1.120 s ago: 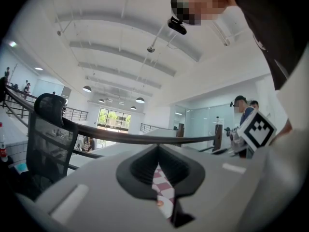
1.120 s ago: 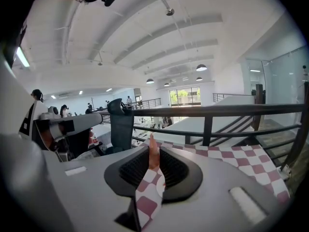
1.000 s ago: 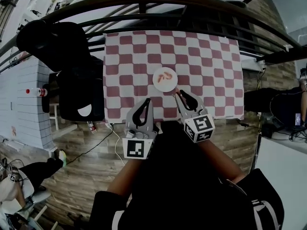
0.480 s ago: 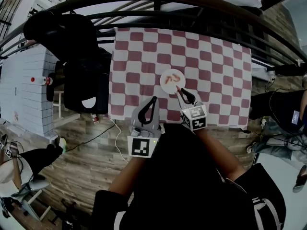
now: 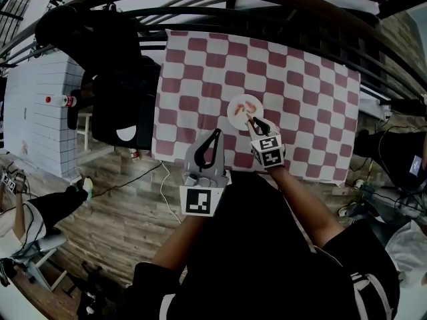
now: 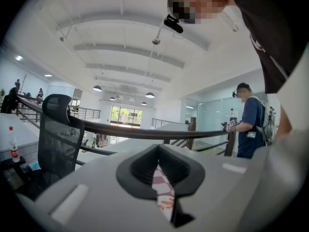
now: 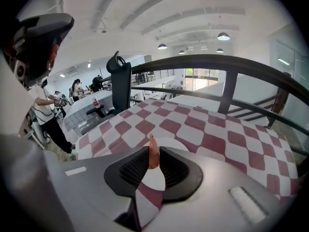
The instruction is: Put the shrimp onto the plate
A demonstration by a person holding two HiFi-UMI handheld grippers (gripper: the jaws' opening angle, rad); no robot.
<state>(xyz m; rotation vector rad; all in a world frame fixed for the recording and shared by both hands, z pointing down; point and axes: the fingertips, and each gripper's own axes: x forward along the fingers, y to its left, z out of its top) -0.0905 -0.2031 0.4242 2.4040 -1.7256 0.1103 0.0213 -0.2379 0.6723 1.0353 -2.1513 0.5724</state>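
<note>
A white plate (image 5: 244, 111) lies on the red-and-white checkered tablecloth (image 5: 200, 79), with pink shrimps (image 5: 249, 105) on it. My right gripper (image 5: 253, 121) is at the plate's near edge, shut on an orange shrimp (image 5: 249, 119). The right gripper view shows that shrimp (image 7: 153, 154) standing upright between the pads, with the plate (image 7: 174, 143) just beyond. My left gripper (image 5: 214, 136) hangs over the table's near edge, left of the plate, shut and holding nothing. In the left gripper view the left gripper (image 6: 160, 172) shows only a thin slit of cloth between its jaws.
A black office chair (image 5: 120, 112) stands against the table's left side, and a red-capped bottle (image 5: 59, 101) stands farther left. A dark railing (image 5: 267, 9) runs along the table's far edge. A white cable (image 5: 162, 195) lies on the wooden floor.
My right gripper has carried the shrimp forward to the plate's near edge. The left gripper has kept its place and stayed shut.
</note>
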